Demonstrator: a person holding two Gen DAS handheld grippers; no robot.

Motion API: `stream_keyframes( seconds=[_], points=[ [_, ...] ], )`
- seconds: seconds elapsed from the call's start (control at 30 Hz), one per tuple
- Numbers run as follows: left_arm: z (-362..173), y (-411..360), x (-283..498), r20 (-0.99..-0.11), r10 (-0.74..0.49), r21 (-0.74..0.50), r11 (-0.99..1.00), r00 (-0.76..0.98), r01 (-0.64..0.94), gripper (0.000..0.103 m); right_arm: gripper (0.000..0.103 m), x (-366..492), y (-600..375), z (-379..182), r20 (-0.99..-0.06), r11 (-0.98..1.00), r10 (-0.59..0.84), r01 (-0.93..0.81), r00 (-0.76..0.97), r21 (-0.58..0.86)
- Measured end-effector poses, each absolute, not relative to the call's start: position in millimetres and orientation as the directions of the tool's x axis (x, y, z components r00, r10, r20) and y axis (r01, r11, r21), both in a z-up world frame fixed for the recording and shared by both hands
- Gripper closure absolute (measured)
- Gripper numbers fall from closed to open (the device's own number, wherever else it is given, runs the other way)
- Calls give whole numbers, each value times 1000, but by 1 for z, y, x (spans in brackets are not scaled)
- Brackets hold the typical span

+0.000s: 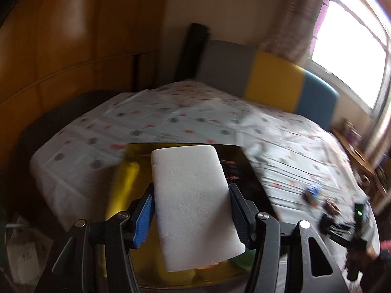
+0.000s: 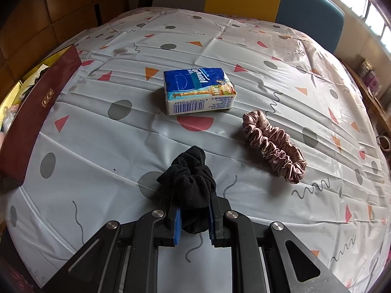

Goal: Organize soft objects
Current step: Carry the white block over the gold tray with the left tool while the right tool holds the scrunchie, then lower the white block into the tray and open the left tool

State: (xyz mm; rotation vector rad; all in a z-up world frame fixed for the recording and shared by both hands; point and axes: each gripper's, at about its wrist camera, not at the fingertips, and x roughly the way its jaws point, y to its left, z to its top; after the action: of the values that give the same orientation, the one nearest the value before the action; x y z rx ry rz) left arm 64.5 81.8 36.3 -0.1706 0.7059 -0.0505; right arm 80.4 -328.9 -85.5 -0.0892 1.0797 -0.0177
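We are midway through the sorting, by our reading: our left gripper is clamped on a white foam block, holding it above the open box with its glossy yellow lining, while our right gripper is pinched shut on a black scrunchie just over the patterned tablecloth. The next move likely calls for lowering the block into the box and parting the fingers, then carrying the scrunchie left toward the box's dark red wall. The block is a rigid-looking slab with rounded corners and a grainy surface; the black scrunchie is fuzzy and bunched. Still lying on the cloth are a crinkly plastic-wrapped tissue pack and a satiny pink scrunchie, ruffled and flattened into a long loop.
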Motion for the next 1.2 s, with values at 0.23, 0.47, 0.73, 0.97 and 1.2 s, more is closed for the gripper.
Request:
stream_keyframes(
  seconds=[0.23, 0.47, 0.73, 0.97, 1.2],
  points=[
    [-6, 125, 89, -752, -106, -245, 961, 650, -128, 45, 87, 81, -327, -86, -878, 994, -67, -40, 473, -98],
    [-38, 122, 121, -827, -65, -191, 966, 558, -171, 44, 86, 81, -328, -86, -878, 994, -68, -41, 473, -99],
    [-61, 118, 159, -859, 11, -82, 984, 512, -160, 40, 86, 82, -328, -86, -878, 994, -70, -43, 474, -102],
    [-57, 113, 170, -846, 3, -77, 989, 534, -129, 23, 86, 82, -328, -86, -877, 994, -72, -44, 474, -105],
    [-36, 109, 139, -802, 81, -5, 990, 592, -142, 21, 86, 82, -328, -86, -877, 993, -74, -45, 475, -108]
  ],
)
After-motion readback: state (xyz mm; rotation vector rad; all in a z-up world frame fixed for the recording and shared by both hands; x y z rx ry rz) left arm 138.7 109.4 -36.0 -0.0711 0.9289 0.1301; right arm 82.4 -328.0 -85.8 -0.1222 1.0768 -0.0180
